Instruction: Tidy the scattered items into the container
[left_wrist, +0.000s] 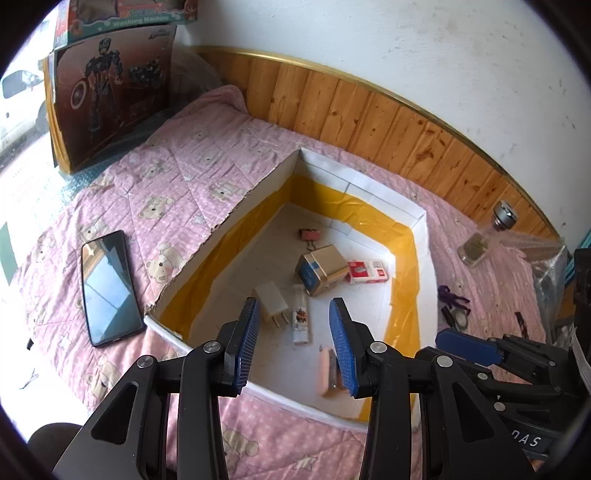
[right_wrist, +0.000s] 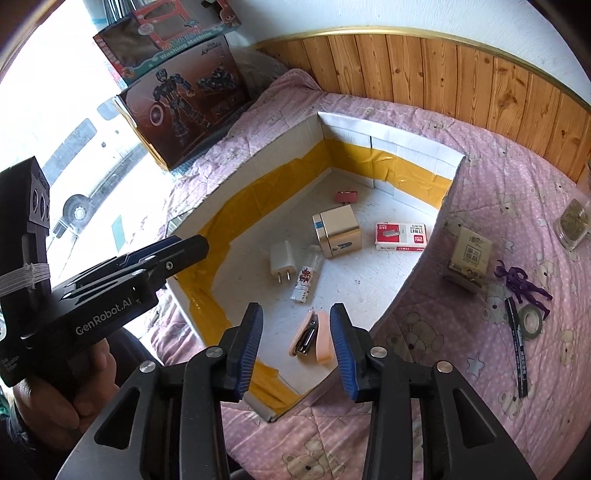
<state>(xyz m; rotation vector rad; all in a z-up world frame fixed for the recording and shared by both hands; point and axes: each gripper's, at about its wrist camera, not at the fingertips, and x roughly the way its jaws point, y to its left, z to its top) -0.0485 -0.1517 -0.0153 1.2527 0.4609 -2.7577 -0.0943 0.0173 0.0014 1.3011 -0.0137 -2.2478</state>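
Left gripper (right_wrist: 184, 247) reads "GenRobot.AI"; toy box (right_wrist: 177, 37) perhaps "Washing Machine".

Left gripper's pad (left_wrist: 341, 350) hides pt of pink stapler (left_wrist: 325, 373); jar (right_wrist: 574, 221) cut by frame edge.

Quilted cloth bedspread (left_wrist: 192, 184) (matt), glossy metal tin (left_wrist: 323, 269)

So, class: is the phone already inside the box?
No, the phone lies on the pink quilt, outside the box's left wall.
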